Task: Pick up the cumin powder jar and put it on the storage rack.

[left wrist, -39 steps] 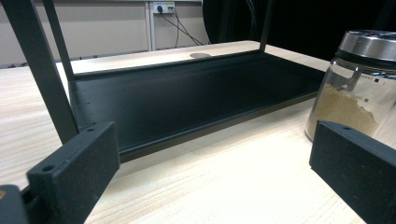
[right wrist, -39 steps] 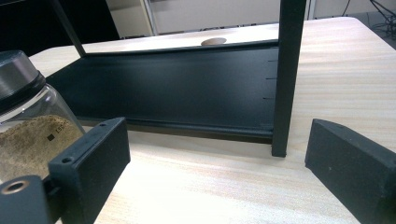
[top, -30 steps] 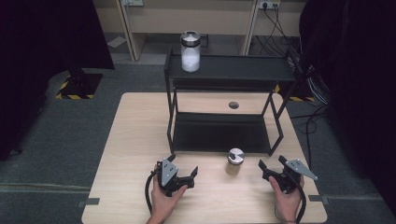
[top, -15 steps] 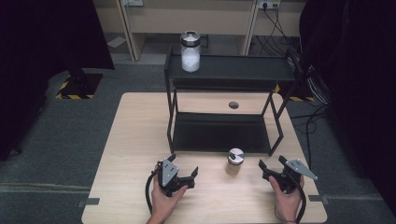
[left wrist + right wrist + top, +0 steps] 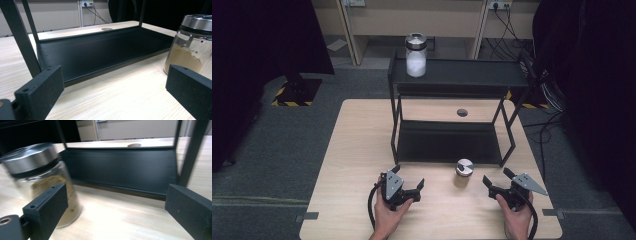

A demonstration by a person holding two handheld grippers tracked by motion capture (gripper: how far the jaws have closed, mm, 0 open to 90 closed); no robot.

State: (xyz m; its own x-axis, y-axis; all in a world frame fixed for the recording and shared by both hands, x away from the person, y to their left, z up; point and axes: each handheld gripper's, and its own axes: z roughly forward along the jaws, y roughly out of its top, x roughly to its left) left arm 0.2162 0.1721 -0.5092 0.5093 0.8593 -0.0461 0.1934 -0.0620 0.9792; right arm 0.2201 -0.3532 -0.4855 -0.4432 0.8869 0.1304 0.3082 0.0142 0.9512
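Table: one pale wooden tabletop (image 5: pixel 352 165), round hole near far edge.
Rack: one black metal two-tier shelf (image 5: pixel 452 142), standing mid-table.
Jars: two; white-filled glass jar (image 5: pixel 416 56) on top tier; steel-lidded glass jar of tan powder (image 5: pixel 464 172) on table, between grippers, untouched.
Grippers: two; left gripper (image 5: pixel 408 186) spread, empty; right gripper (image 5: pixel 497 181) just widened, empty.
Writing: tiny, unreadable.

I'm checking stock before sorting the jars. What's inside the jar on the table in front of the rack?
The jar holds tan powder, filling roughly its lower half, seen through the clear glass in both claw views. The metal lid covers the top, hiding the powder's surface from above.
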